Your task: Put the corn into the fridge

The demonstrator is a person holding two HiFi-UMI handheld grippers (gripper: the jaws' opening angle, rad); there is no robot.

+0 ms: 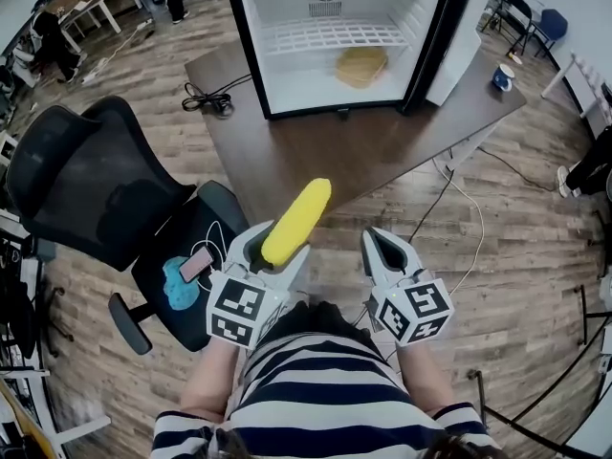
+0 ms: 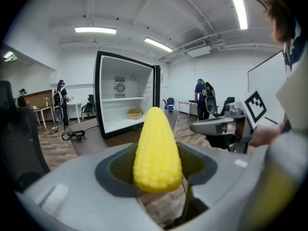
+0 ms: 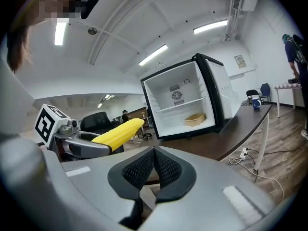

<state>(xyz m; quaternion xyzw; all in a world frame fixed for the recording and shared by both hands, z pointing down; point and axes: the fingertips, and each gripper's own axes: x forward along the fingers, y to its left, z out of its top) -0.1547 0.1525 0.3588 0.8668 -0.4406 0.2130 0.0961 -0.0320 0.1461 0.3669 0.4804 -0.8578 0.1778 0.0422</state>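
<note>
**A:** Entry one: the corn (image 1: 297, 220). Location?

**B:** In the left gripper (image 1: 274, 252), jaws clamped on its thick lower end. The tapered tip is free, raised above the near edge of the table (image 1: 316, 156).

**A:** Long axis?

**B:** Runs along the jaws, tip forward and slightly right, aimed toward the fridge (image 1: 277, 75).

**A:** Entry two: the fridge.

**B:** Stands on the table, well apart from the corn and ahead of it. The door (image 1: 457, 51) is swung open to the right and the mouth faces the person. One wire shelf (image 1: 325, 34) sits above. A tan basket-like item (image 1: 361, 65) lies in the lower compartment, right of centre.

**A:** Entry three: the right gripper (image 1: 384, 249).

**B:** Jaws pressed together, nothing between them. It is near the left gripper and not touching the corn.

**A:** Assessment of the coming move?

**B:** The left gripper is the carrier. The move is probably a forward reach, tip first, into the lower compartment left of the basket. The risk is the tip clipping the shelf edge or the bottom rim.
</note>
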